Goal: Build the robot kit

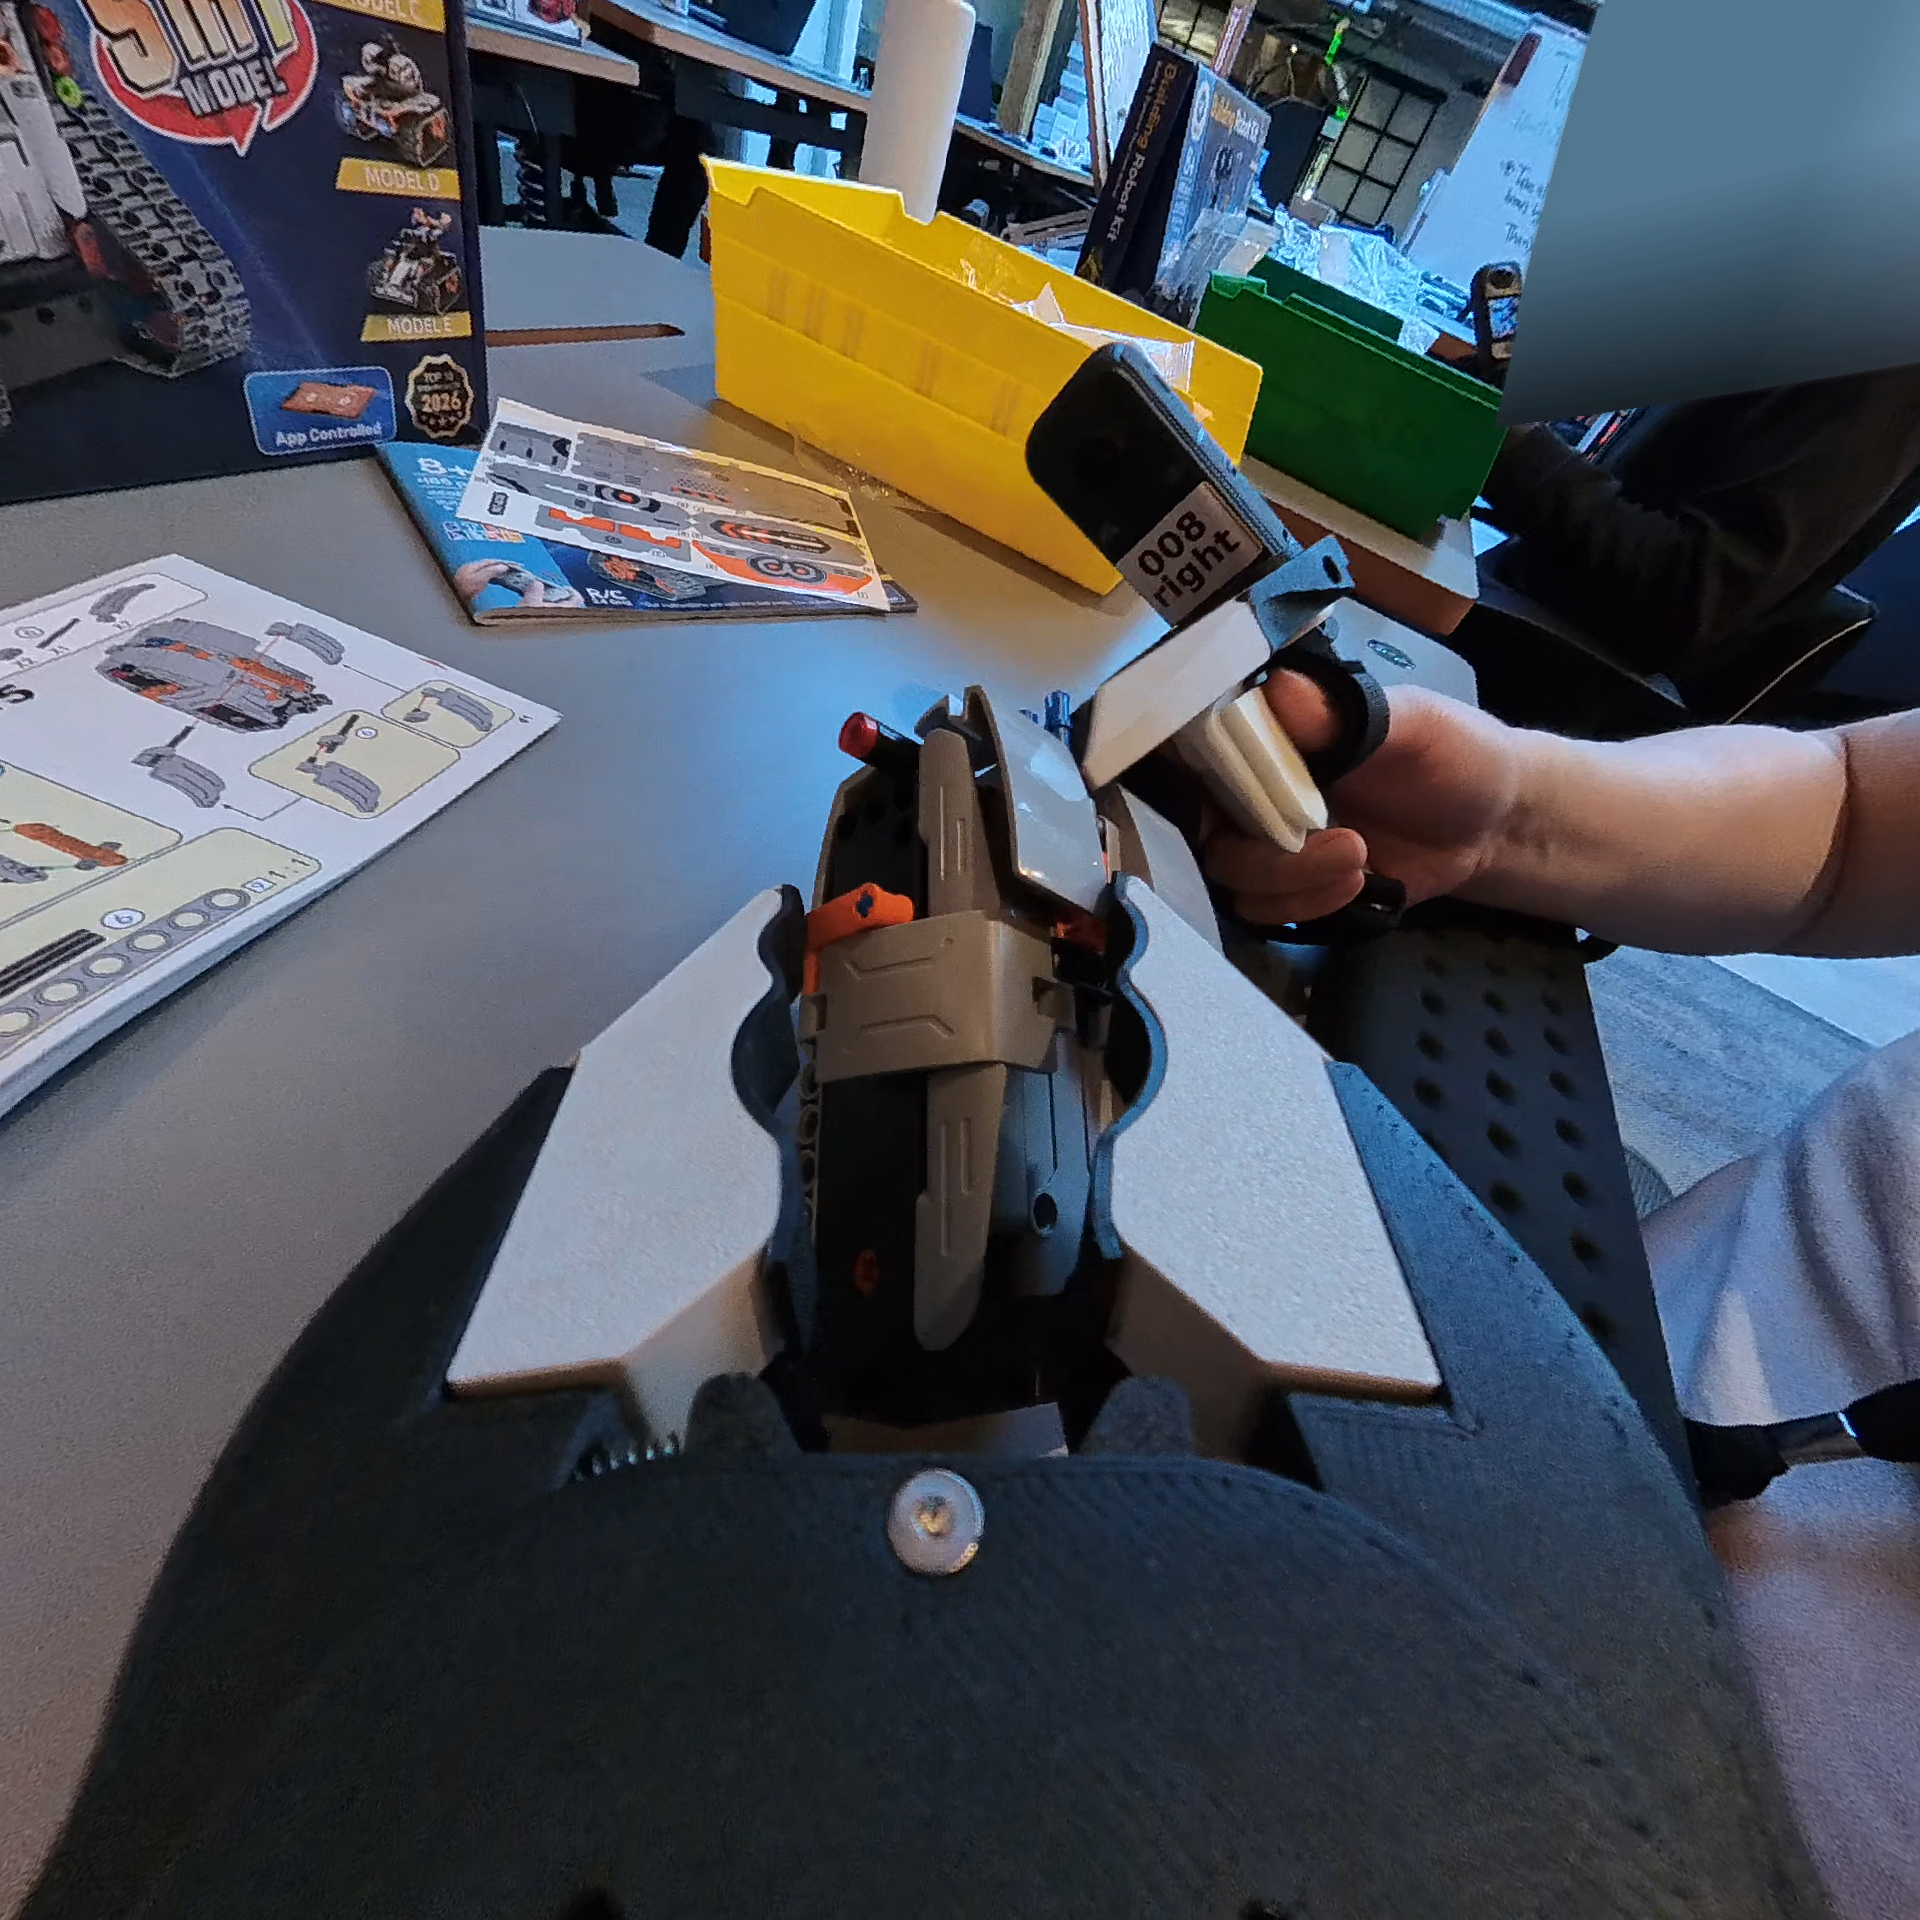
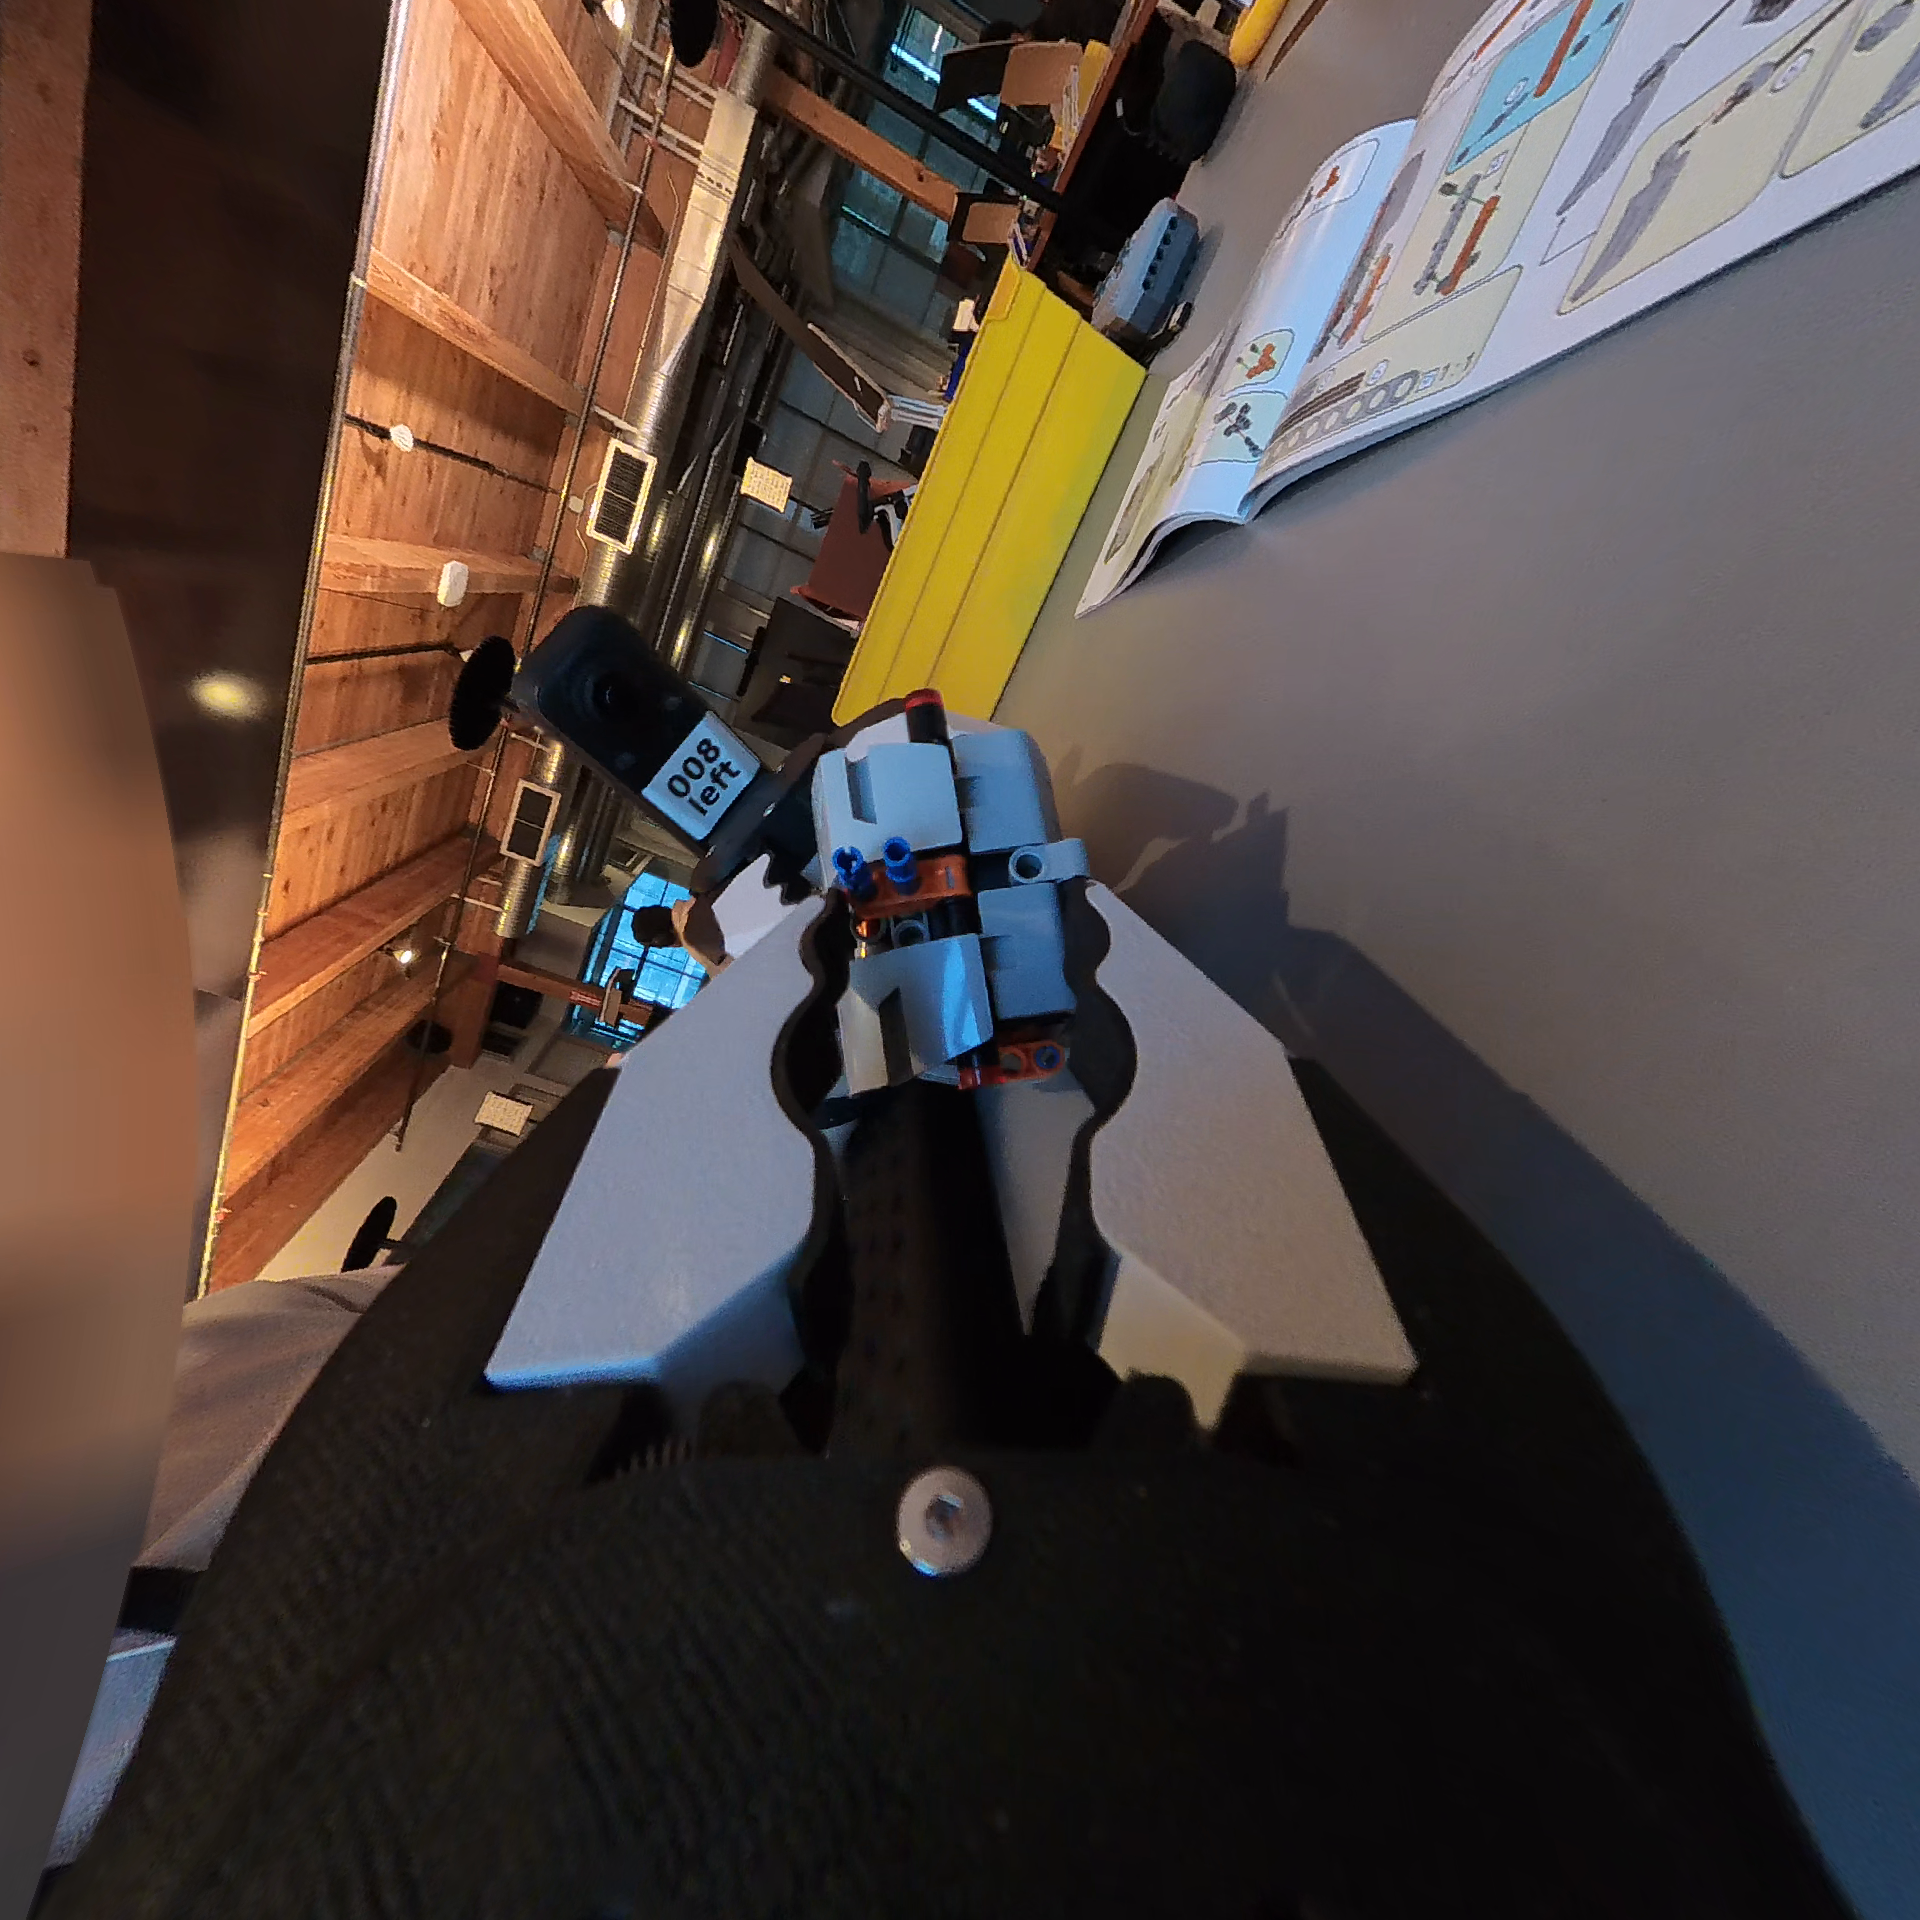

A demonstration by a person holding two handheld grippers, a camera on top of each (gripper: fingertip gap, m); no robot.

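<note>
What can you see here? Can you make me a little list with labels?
left gripper: shut on the toy model
right gripper: shut on the far end of the same toy model
toy model: grey, black and orange brick build, held above the table
hand: holds the right gripper's handle
booklet: open on the table
yellow bin: behind
green bin: beside the yellow one
toy box: standing at the back

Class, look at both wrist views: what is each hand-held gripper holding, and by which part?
Both clamp one grey brick-built model: the left hand-held gripper across its banded middle, the right hand-held gripper on its opposite end.
</note>
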